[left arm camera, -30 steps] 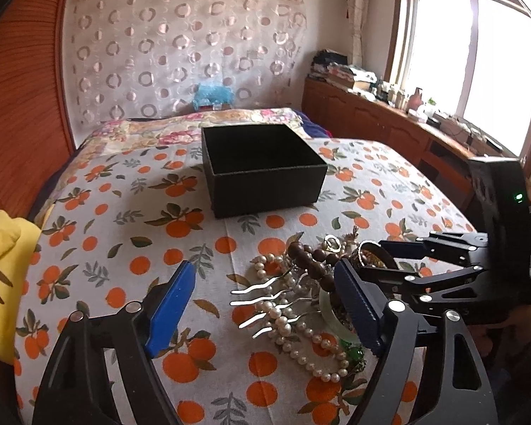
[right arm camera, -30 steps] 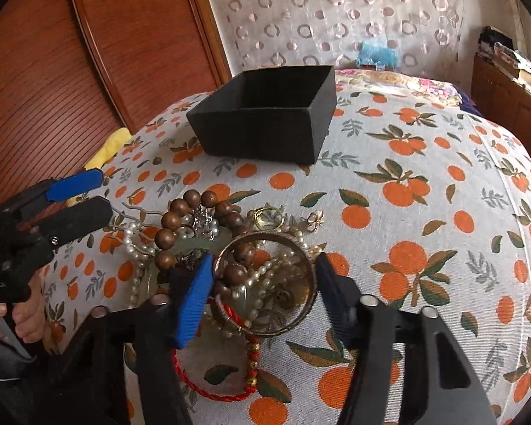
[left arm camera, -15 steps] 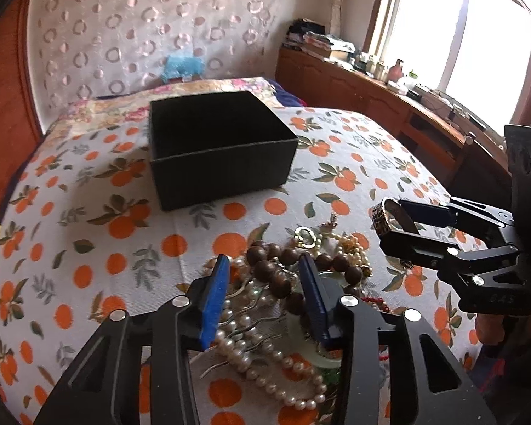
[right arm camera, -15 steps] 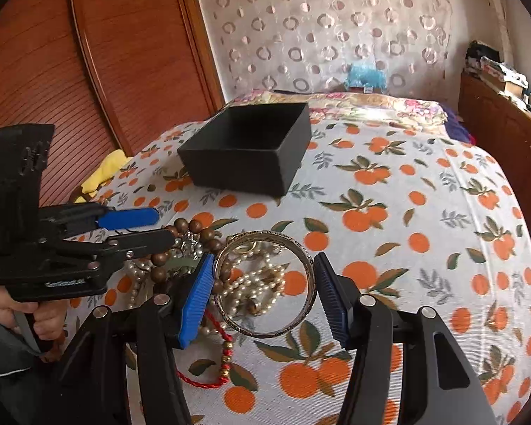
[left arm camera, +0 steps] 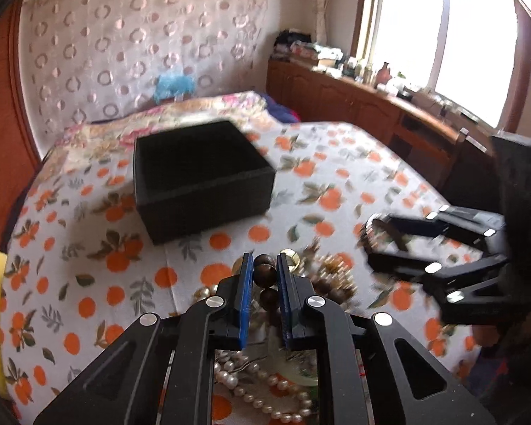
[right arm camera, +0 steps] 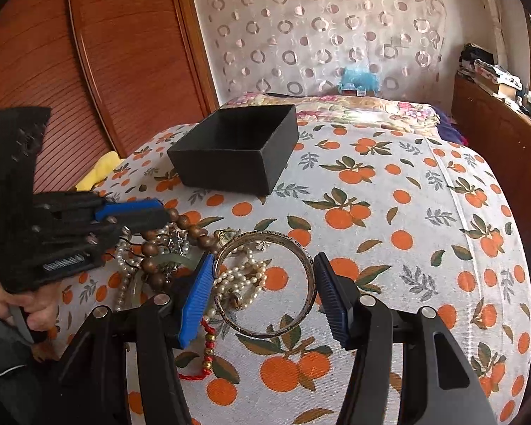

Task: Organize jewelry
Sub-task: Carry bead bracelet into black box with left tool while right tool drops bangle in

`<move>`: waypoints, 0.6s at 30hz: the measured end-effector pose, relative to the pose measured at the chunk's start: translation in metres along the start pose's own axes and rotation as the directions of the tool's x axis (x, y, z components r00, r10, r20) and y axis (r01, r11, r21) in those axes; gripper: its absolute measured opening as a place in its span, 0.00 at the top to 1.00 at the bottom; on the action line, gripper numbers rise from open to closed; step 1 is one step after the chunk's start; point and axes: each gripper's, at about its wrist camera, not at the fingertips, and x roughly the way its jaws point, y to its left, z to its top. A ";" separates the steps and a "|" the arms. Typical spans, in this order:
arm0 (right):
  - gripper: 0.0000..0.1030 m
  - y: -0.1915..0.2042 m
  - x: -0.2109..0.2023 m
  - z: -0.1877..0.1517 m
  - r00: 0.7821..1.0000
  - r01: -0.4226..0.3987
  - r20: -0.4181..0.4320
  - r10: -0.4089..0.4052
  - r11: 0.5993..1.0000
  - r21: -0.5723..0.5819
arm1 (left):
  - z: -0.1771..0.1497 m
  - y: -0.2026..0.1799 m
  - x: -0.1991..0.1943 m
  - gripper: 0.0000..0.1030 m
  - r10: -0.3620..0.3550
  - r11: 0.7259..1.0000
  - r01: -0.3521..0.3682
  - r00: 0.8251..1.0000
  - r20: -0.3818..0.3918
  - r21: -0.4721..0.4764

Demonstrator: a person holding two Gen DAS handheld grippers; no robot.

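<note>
My left gripper (left arm camera: 264, 271) has just been closing, and its jaws now pinch the wooden bead strand (left arm camera: 264, 273) near their tips; the rest of the strand trails back and below them into the jewelry pile (right arm camera: 180, 258). My right gripper (right arm camera: 262, 279) holds the metal bangle (right arm camera: 265, 283) across its width, one pad on each side, the ring lying nearly flat between the jaws. The black box (right arm camera: 237, 148) sits straight ahead of both grippers, beyond the pile, open side up. I judge the right pair nearer to it, with a clear path forward.
</note>
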 end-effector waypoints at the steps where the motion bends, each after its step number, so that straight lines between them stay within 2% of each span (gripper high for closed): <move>1: 0.42 0.000 -0.001 0.001 1.000 0.001 0.002 -0.001 1.000 -0.002 | 0.003 -0.001 -0.004 0.88 -0.003 1.000 0.003 1.000 0.014 0.004; 7: 0.42 0.001 -0.005 0.009 1.000 0.007 0.024 -0.006 1.000 -0.018 | 0.029 -0.006 -0.023 0.88 -0.024 1.000 0.022 0.996 0.087 0.016; 18: 0.42 0.003 0.003 0.044 0.998 0.022 0.056 -0.018 0.996 -0.085 | 0.071 0.012 -0.032 0.88 0.023 0.999 -0.028 0.987 0.162 0.027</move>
